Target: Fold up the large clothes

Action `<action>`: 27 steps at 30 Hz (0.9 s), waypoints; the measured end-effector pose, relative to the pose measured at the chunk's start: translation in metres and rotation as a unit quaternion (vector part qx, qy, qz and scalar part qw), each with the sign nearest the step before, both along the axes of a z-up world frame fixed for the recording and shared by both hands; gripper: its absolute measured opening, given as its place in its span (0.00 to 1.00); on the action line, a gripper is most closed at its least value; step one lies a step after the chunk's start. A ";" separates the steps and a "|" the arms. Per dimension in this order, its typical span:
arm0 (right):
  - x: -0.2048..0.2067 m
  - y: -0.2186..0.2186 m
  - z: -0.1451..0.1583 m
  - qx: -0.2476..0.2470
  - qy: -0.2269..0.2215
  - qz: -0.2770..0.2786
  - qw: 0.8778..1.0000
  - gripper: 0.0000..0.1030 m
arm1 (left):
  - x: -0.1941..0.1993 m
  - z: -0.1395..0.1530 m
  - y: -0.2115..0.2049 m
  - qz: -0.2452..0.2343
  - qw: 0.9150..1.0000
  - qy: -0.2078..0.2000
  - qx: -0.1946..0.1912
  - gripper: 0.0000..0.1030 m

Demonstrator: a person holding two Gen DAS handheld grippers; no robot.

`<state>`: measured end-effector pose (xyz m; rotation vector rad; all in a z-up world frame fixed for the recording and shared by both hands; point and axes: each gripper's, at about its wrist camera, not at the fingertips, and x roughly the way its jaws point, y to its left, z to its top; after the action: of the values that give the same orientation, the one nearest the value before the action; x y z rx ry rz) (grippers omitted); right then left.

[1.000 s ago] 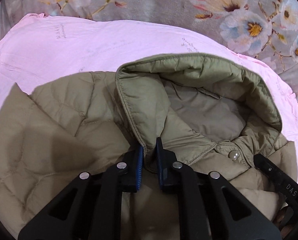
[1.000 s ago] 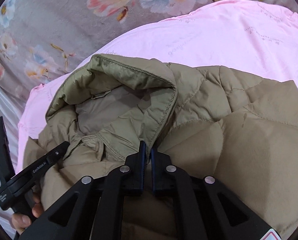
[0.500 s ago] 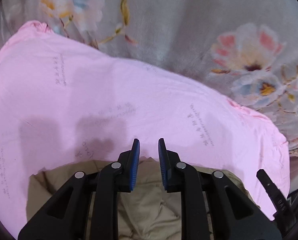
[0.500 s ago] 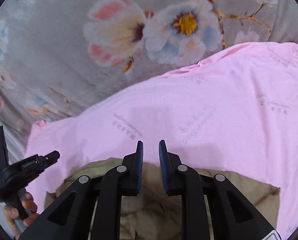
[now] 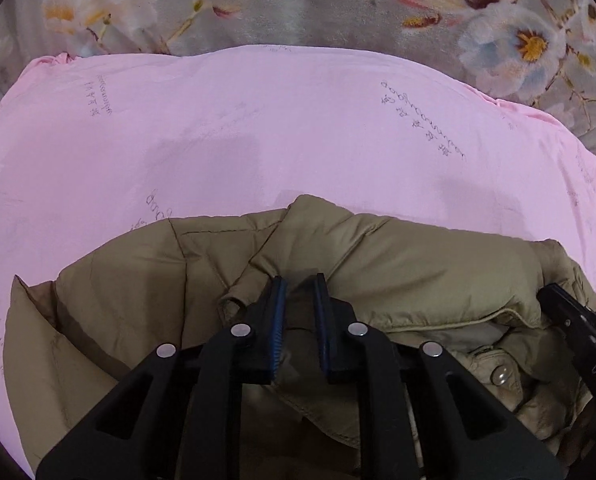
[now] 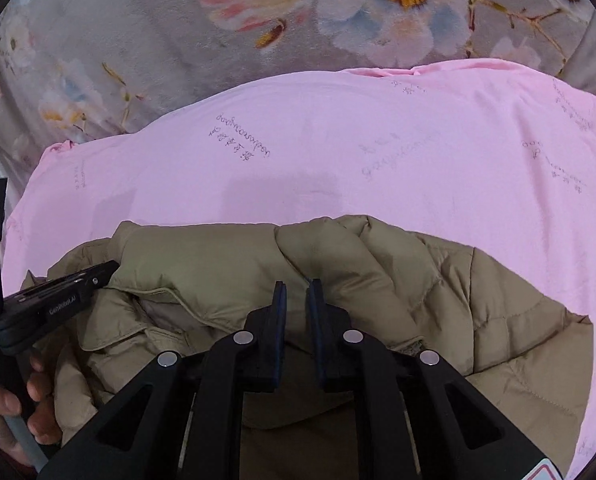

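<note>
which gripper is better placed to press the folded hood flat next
Left, probably. The left gripper sits by the puffed hood, whose snap button lies just to its right; the right gripper sits over the quilted body of the jacket.

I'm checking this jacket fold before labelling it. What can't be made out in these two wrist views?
- Lower part of the olive quilted puffer jacket: cut off by the bottom edge and hidden behind the left gripper in the left wrist view, and behind the right gripper in the right wrist view.
- Print on the pink bedsheet: too small to read.
- Whether either gripper pinches fabric: unclear.
</note>
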<state>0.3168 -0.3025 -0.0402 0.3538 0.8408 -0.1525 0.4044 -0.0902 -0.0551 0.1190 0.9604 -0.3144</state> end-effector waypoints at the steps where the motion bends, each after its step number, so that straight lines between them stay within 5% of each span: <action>1: 0.001 0.000 -0.004 0.005 0.000 0.000 1.000 0.09 | -0.001 0.000 -0.001 -0.001 1.000 -0.008 0.003 0.14; 7: 0.005 0.006 -0.010 -0.004 0.000 -0.006 1.000 0.09 | -0.009 -0.004 -0.011 0.006 0.998 -0.050 0.031 0.14; 22: 0.009 0.007 -0.012 -0.008 -0.009 -0.013 1.000 0.09 | -0.011 -0.007 -0.016 0.005 0.996 -0.071 0.058 0.13; 27: 0.008 -0.006 -0.014 0.045 -0.024 -0.015 0.999 0.09 | -0.013 -0.006 -0.023 0.015 0.993 -0.084 0.084 0.14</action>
<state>0.3244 -0.3085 -0.0538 0.4528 0.7966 -0.1339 0.3910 -0.1131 -0.0615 0.2800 0.8197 -0.1924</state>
